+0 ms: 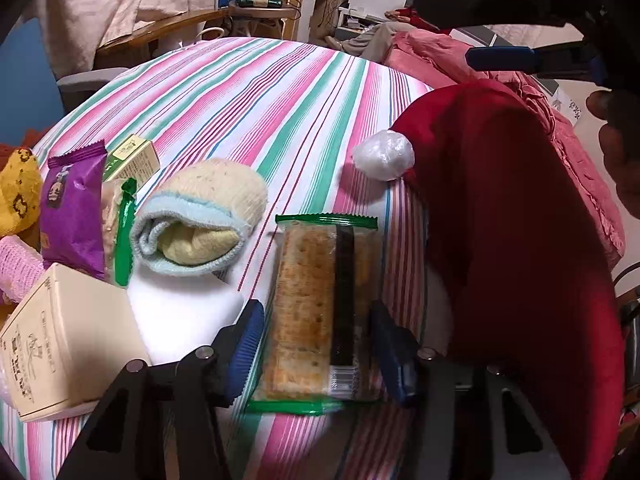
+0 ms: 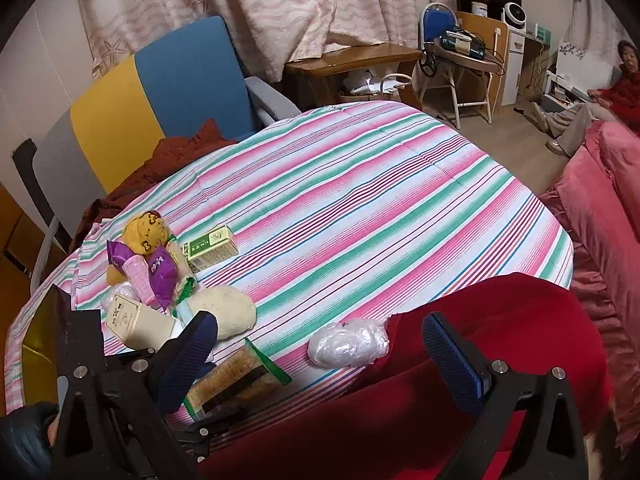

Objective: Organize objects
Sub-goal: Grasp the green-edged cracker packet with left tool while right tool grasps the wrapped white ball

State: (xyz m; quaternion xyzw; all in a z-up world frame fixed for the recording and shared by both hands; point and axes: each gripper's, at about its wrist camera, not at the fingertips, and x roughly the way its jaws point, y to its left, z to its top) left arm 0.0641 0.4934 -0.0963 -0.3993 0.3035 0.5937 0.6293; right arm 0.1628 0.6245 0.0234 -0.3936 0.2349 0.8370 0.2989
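- Left hand-held gripper (image 1: 318, 346): jaws apart, straddling a cracker pack (image 1: 320, 312) that lies flat on the striped table (image 1: 248, 92); pads just beside the pack's long edges, contact cannot be told.
- Pack runs lengthwise between the fingers, its green-sealed far end pointing away from the gripper.
- Just left of the left gripper: cream box (image 1: 68, 344); ahead-left: rolled sock (image 1: 200, 224), purple packet (image 1: 74, 216), green box (image 1: 132, 158).
- Ahead-right of it: plastic wad (image 1: 384, 154), touching a red cloth (image 1: 520, 240) that fills the right side.
- Right hand-held gripper (image 2: 324, 356): jaws wide apart, holding nothing, hovering above the table edge.
- Between its fingers, a bit ahead: plastic wad (image 2: 348, 346); red cloth (image 2: 460, 360) under the right finger.
- Cracker pack (image 2: 236, 376) lies just beside its left finger, on the inner side, with the left gripper's tips around its near end.
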